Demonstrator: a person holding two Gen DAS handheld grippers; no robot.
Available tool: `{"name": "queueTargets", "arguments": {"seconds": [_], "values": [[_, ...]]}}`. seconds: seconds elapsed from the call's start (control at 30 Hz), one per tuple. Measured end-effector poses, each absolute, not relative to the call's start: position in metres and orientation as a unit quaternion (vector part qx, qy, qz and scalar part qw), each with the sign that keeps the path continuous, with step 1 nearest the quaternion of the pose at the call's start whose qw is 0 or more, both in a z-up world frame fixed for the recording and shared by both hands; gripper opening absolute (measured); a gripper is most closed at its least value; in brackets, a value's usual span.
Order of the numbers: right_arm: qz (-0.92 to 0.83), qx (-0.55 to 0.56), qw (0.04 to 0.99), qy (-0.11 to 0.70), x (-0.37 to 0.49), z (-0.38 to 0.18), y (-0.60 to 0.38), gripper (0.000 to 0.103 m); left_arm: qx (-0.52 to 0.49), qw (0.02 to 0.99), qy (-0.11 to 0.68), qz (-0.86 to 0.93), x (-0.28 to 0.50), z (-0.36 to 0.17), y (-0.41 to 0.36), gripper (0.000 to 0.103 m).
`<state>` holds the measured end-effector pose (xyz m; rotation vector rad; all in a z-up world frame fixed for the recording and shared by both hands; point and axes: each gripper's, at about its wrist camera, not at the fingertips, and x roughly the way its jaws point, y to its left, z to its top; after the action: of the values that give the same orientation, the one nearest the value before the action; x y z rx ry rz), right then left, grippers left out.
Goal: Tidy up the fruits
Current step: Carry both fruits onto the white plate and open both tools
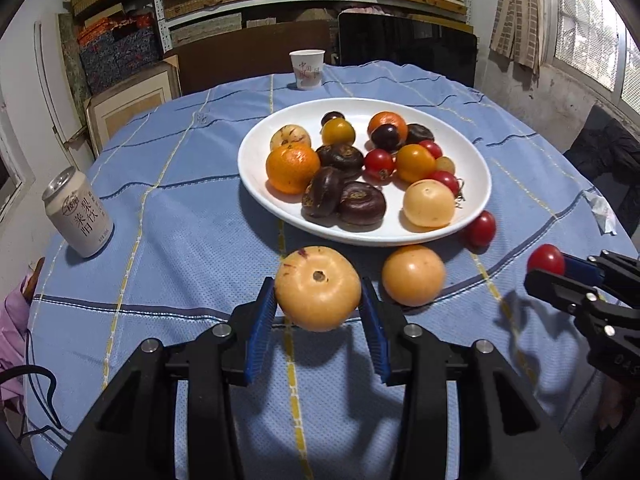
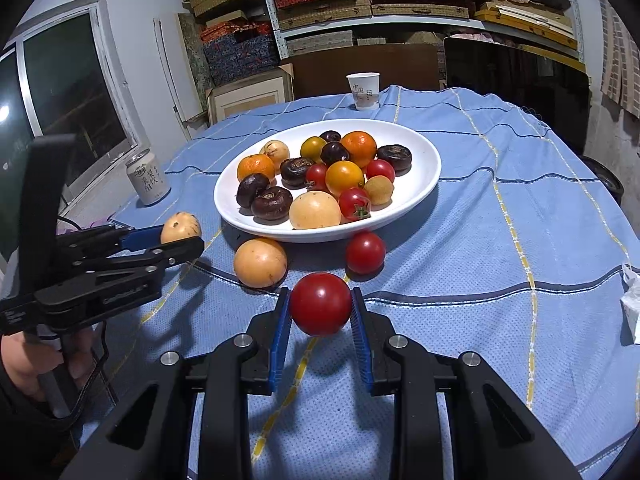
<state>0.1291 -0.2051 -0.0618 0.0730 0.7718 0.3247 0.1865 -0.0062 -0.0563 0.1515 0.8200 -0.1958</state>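
Note:
A white plate point(image 1: 260, 184) point(image 2: 416, 184) holds several fruits: oranges, red and yellow tomatoes, dark water chestnuts and pale yellow fruits. My left gripper point(image 1: 318, 300) point(image 2: 182, 240) is shut on a pale yellow fruit point(image 1: 317, 288) point(image 2: 180, 227), held above the cloth in front of the plate. My right gripper point(image 2: 320, 306) point(image 1: 546, 266) is shut on a red tomato point(image 2: 320, 303) point(image 1: 545, 259), also held above the cloth. A second pale yellow fruit point(image 1: 413, 275) point(image 2: 260, 263) and a second red tomato point(image 1: 481, 229) point(image 2: 365, 252) lie on the cloth by the plate's near rim.
A blue checked tablecloth point(image 1: 180, 248) point(image 2: 500, 248) covers the round table. A drink can point(image 1: 78, 212) point(image 2: 147, 178) stands at the left, a paper cup point(image 1: 307, 69) point(image 2: 363, 90) at the far edge. Crumpled white tissue point(image 1: 600, 210) point(image 2: 632, 304) lies at the right edge.

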Motion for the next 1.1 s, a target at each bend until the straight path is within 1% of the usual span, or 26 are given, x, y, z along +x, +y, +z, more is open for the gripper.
{"name": "queueTargets", "arguments": {"seconds": [0.2,0.4,0.63,0.73,0.87,0.9,0.93,0.97,1.0,1.03,1.07,1.1], "values": [[0.152,0.035,0.917,0.366,0.132,-0.050,-0.214,0.029,0.063,0.915,0.384,-0.108,0.182,-0.037,-0.009,0.041],[0.157,0.029,0.926,0.342,0.161,-0.015,-0.221,0.029,0.058,0.918,0.374,-0.121,0.202,-0.013,-0.018,0.041],[0.181,0.031,0.922,0.340,0.244,0.026,-0.209,0.029,0.040,0.904,0.398,-0.151,0.249,-0.009,-0.043,0.041],[0.188,0.021,0.917,0.351,0.278,0.025,-0.194,0.029,0.031,0.897,0.412,-0.157,0.268,-0.015,-0.048,0.041],[0.197,0.021,0.903,0.380,0.318,0.010,-0.178,0.030,0.008,0.882,0.439,-0.168,0.292,-0.028,-0.047,0.041],[0.200,0.023,0.900,0.386,0.324,0.005,-0.176,0.030,0.003,0.880,0.442,-0.174,0.295,-0.031,-0.045,0.042],[0.201,0.024,0.898,0.391,0.329,0.001,-0.174,0.035,0.002,0.881,0.441,-0.171,0.297,-0.032,-0.044,0.048],[0.200,0.024,0.898,0.391,0.331,-0.001,-0.173,0.039,0.001,0.883,0.438,-0.167,0.297,-0.032,-0.042,0.051],[0.199,0.026,0.900,0.388,0.332,-0.001,-0.173,0.047,-0.002,0.885,0.435,-0.165,0.297,-0.031,-0.040,0.058],[0.201,0.030,0.902,0.381,0.329,0.001,-0.175,0.050,-0.005,0.887,0.432,-0.164,0.297,-0.030,-0.037,0.063],[0.200,0.030,0.904,0.376,0.326,0.003,-0.176,0.050,-0.007,0.889,0.428,-0.161,0.295,-0.028,-0.035,0.065],[0.195,0.025,0.907,0.373,0.321,0.005,-0.177,0.050,-0.008,0.891,0.425,-0.159,0.292,-0.025,-0.033,0.070]]}}
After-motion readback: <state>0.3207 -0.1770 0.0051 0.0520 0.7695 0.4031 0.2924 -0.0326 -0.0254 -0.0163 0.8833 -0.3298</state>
